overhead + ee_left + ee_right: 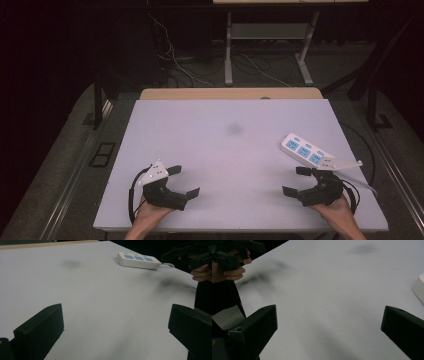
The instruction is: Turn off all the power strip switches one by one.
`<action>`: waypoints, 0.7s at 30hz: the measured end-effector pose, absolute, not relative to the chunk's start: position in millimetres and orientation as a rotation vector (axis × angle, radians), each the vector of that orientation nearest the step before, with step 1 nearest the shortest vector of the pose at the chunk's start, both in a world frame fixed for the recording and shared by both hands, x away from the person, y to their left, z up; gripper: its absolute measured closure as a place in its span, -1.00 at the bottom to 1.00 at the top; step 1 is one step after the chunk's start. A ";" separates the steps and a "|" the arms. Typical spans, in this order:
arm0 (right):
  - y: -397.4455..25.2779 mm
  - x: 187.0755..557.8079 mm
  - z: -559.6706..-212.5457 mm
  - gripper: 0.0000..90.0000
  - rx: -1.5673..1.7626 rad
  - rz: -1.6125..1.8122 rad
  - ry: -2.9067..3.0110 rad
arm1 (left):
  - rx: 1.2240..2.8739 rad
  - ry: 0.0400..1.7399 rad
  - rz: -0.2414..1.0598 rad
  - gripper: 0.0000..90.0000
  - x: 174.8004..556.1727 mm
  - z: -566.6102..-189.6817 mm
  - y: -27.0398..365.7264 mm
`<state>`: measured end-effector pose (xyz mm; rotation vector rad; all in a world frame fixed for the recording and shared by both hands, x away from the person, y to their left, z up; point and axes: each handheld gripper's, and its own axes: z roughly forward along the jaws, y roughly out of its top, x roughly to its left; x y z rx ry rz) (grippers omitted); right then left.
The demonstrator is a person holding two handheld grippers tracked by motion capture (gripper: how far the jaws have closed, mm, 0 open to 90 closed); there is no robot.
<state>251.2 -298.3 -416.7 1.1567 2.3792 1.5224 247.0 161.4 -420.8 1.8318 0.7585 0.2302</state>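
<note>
Strip (307, 151) first, in the high view: a white power strip with three blue sockets lies at the right of the frame on the white table (225, 150), slanting from upper left to lower right, its lower end near the table's right edge. The right gripper (295, 181) sits at the lower right, held by a hand (336, 207) that comes in from the bottom edge. Its jaws are spread wide with nothing between them; the upper jaw tip lies just below the strip's lower end, close to it but apart. The left gripper (182, 181) sits at the lower left, also in a hand (150, 212), its jaws likewise spread and bare. It is well apart from the strip, with open table between.

Next, the left gripper view. Two black jaws rise from the lower left and lower right corners, far apart, with bare table between them. The strip (138, 260) lies in the upper right of the frame, well beyond the jaws and nearer the right one. Past it, at the far right edge, the other gripper (186, 256) shows dark, with fingers (201, 272) curled below it.

Last, the right gripper view. Its jaws stand at the lower corners, wide apart and holding nothing. A white corner of the strip (420, 287) shows at the right edge, just above the right jaw and not touching it. In the upper left corner the other gripper (237, 252) shows, with a hand (233, 271) around it.
</note>
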 end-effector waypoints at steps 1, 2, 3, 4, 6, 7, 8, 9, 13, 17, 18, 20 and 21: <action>-298.3 251.2 -416.7 -0.99 1.157 1.522 2.379 | 1.833 0.758 0.230 -1.00 247.0 -420.9 161.5; -298.6 251.3 -416.8 -0.99 1.159 1.528 2.378 | 1.834 0.757 0.229 -1.00 247.2 -421.1 161.5; -298.6 251.3 -416.8 -0.99 1.159 1.528 2.378 | 1.834 0.757 0.229 -1.00 247.2 -421.1 161.5; -298.7 251.1 -416.7 -0.99 1.160 1.528 2.377 | 1.834 0.759 0.229 -1.00 247.2 -421.2 161.5; -298.7 251.1 -416.8 -0.99 1.161 1.527 2.380 | 1.835 0.759 0.229 -1.00 247.4 -421.4 161.7; -298.7 251.1 -416.8 -0.99 1.161 1.526 2.380 | 1.835 0.759 0.229 -1.00 247.4 -421.4 161.7; -298.6 251.2 -416.9 -0.99 1.161 1.525 2.381 | 1.834 0.760 0.229 -1.00 247.7 -421.4 161.8; -298.6 251.4 -417.0 -0.99 1.163 1.523 2.381 | 1.834 0.760 0.229 -1.00 247.7 -421.4 161.8; -298.7 251.8 -417.1 -0.99 1.169 1.519 2.386 | 1.836 0.764 0.230 -1.00 248.5 -421.9 162.1; -298.6 251.9 -417.3 -0.99 1.174 1.518 2.390 | 1.836 0.764 0.229 -1.00 248.5 -422.0 162.1; -298.5 251.8 -417.3 -0.99 1.175 1.517 2.392 | 1.836 0.763 0.229 -1.00 248.4 -422.0 162.0; -298.3 251.9 -417.5 -0.99 1.174 1.517 2.395 | 1.838 0.762 0.229 -1.00 248.4 -421.9 161.9; -298.2 251.9 -417.5 -0.99 1.173 1.514 2.397 | 1.841 0.760 0.229 -1.00 248.4 -421.9 161.9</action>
